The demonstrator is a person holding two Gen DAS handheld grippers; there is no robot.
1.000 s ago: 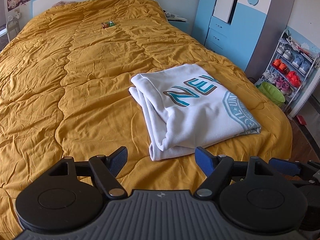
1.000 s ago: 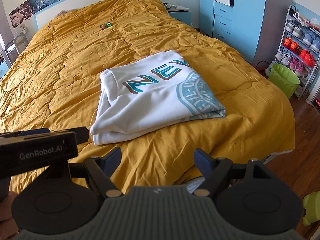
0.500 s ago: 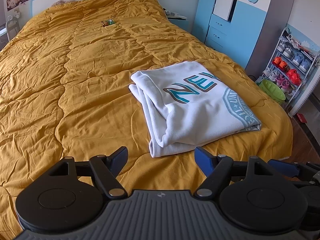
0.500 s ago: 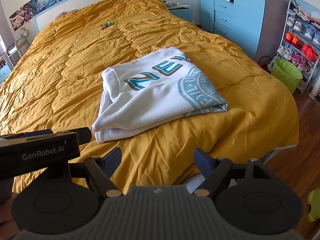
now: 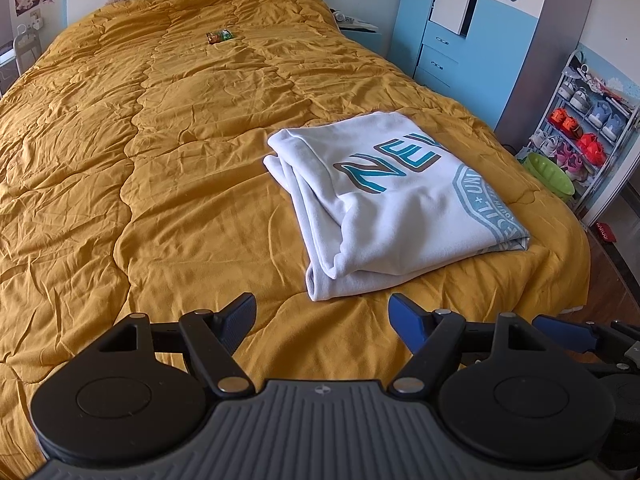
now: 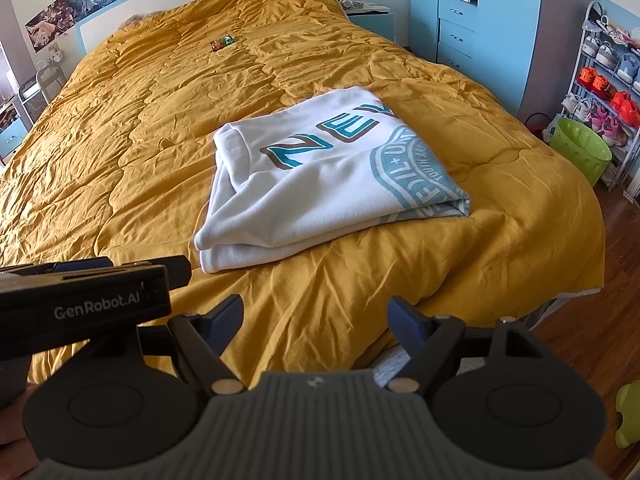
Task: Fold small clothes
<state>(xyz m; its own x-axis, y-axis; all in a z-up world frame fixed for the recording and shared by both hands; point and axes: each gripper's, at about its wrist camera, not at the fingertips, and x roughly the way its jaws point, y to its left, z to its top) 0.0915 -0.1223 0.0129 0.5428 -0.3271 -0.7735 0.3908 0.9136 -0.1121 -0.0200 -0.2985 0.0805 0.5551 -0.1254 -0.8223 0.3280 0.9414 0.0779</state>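
a folded white sweatshirt (image 5: 396,204) lies on the orange quilt (image 5: 160,184), ahead and right of the spread left gripper (image 5: 322,316); the spread right gripper (image 6: 316,318) is nearer.

White garment (image 5: 384,208) with teal lettering; mustard-yellow quilt (image 5: 160,160).

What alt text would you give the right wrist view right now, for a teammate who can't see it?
A folded white sweatshirt with teal lettering lies on a mustard-yellow quilt covering the bed. The right gripper hovers open and empty near the bed's foot, short of it, with the left gripper beside it. A green bin and shoe rack stand to the right.
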